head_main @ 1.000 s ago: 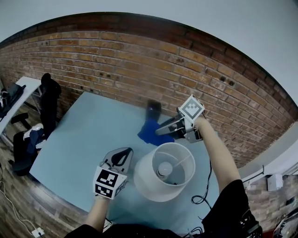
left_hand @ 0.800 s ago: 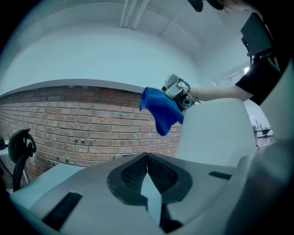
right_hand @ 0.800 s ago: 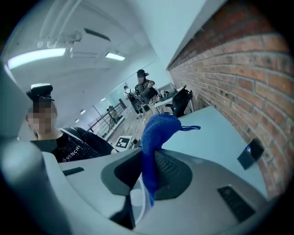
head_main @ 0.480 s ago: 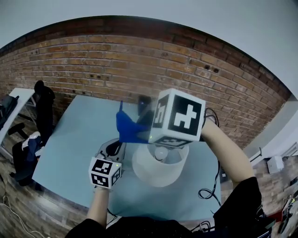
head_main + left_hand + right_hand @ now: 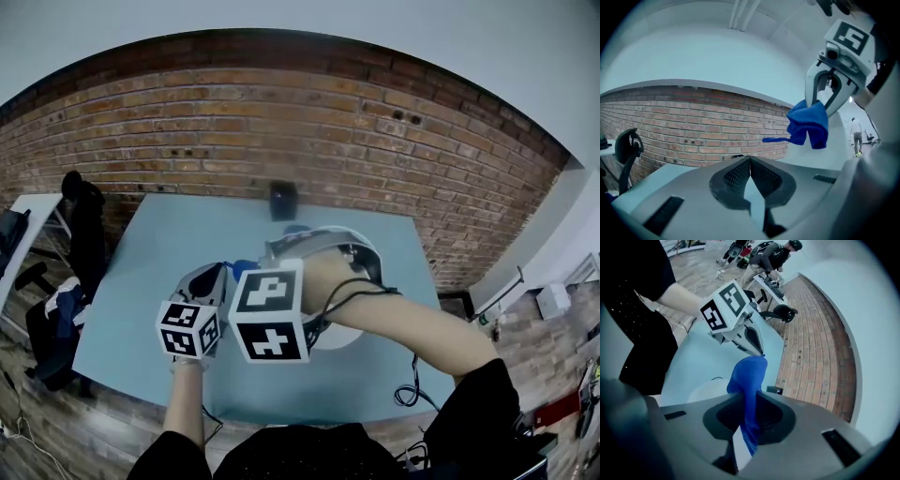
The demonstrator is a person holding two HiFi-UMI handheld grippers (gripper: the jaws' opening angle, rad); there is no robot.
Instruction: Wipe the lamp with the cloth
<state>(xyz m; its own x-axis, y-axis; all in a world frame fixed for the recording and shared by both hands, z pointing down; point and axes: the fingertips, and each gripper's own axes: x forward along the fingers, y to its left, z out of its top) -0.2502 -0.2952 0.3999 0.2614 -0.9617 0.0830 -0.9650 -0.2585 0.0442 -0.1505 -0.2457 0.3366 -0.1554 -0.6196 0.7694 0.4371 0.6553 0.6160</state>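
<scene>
My right tool (image 5: 749, 418) is pinching the cloth (image 5: 749, 376), lamp (image 5: 705, 391) close below it. Left tool (image 5: 750, 173) is pressed together, empty. Looks like all the wiping's still to do.

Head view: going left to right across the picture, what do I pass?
Dark chair with clothes → left gripper's marker cube → right gripper's marker cube → white lamp shade → white box on the floor.

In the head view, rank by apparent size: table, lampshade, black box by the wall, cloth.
Largest: table
Then lampshade, partly behind an arm
Last: black box and cloth, of which little shows, look alike; unranked
</scene>
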